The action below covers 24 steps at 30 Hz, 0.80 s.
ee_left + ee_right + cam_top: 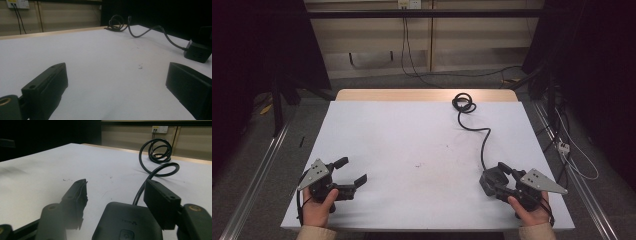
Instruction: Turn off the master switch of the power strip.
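since the table (377,135) is the biggest thing before me, i start there: a flat, matte white sheet over a pale wood top whose far edge shows as a tan strip, with a few faint dark specks near the middle.

next in size is the cord (484,135), a smooth black rubbery lead that runs from a loose coil at the far edge, snakes toward me and ends at the power block (490,181). that block is a dark, matte plastic box with rounded corners; in the right gripper view i see a small button and a faint logo on its top face (126,223). it lies on the near right part of the table, its cord end pointing away from me toward the far edge.

my right gripper (499,180) is the nearer one by far. its jaws stand apart, one on each side of the block, and i cannot tell whether they already press its sides or just flank it. the block's long axis seems to run roughly along the jaws, with the cord leaving between their tips, so i judge that closing across its narrow width is what the coming move turns on.

my left gripper (349,177) sits at the near left, well apart from the block, jaws spread wide and holding nothing. from its own view the block (198,51) lies off past the jaw on that view's right.
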Available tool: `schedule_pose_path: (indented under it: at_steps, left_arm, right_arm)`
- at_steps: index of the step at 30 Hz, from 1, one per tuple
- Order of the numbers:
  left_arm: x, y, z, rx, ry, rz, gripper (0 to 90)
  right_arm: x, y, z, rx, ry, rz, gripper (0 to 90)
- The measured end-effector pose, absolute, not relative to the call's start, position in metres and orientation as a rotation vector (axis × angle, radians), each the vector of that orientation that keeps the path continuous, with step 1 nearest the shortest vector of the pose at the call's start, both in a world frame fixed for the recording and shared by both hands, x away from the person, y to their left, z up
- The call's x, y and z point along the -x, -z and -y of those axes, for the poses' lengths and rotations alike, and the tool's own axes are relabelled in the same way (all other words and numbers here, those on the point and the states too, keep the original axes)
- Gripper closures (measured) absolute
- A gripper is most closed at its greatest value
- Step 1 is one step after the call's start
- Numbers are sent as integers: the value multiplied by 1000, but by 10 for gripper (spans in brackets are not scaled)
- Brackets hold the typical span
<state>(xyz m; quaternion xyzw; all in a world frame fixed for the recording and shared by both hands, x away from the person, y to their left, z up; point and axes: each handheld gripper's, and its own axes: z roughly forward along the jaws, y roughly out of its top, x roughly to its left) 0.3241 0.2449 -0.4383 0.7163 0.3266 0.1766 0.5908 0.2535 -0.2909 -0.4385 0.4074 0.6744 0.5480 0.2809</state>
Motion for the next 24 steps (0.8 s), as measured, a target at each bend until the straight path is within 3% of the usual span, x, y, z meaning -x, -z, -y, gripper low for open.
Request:
schedule_pose_path:
  at_steps: [24]
  left_arm:
    - [-324,439,-244,-1667,-405,-763,38]
  right_arm:
    - [-255,435,298,-1107,-1486,-1859,704]
